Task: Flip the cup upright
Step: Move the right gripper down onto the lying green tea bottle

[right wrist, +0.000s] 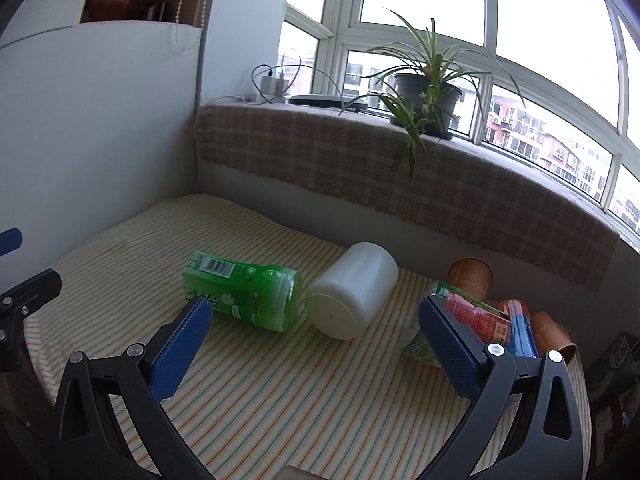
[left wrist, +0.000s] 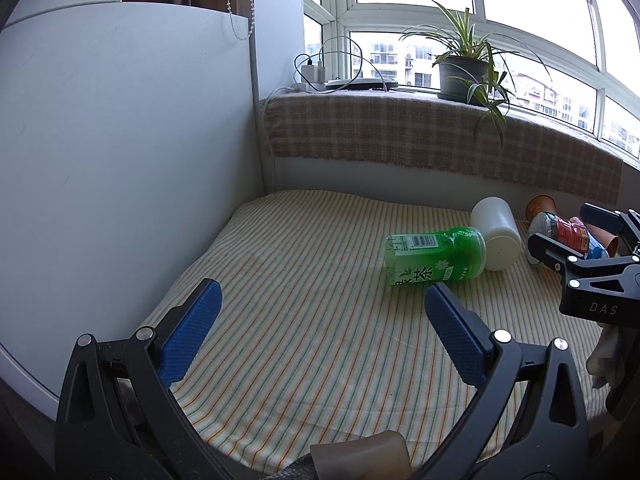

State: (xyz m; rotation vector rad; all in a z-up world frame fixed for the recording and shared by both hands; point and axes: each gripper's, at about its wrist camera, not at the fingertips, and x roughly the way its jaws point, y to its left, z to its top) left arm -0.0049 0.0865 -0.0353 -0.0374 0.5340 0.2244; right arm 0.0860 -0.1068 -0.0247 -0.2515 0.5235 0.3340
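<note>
A white cup (right wrist: 352, 290) lies on its side on the striped cloth (right wrist: 280, 392), its flat base turned toward me; it also shows in the left wrist view (left wrist: 496, 232). A green bottle (right wrist: 244, 290) lies beside it on the left, touching it, and shows in the left wrist view (left wrist: 434, 256) too. My right gripper (right wrist: 312, 340) is open and empty, just short of the cup and bottle. My left gripper (left wrist: 322, 320) is open and empty, nearer the front left of the cloth. The right gripper (left wrist: 568, 236) shows at the right edge of the left wrist view.
A bottle with a red label (right wrist: 476, 324) and two brown cups (right wrist: 472, 274) lie at the right of the cloth. A white panel (left wrist: 120, 160) stands on the left. A checked blanket (right wrist: 400, 168) covers the windowsill behind, with a potted plant (right wrist: 424, 96) and chargers (left wrist: 314, 74).
</note>
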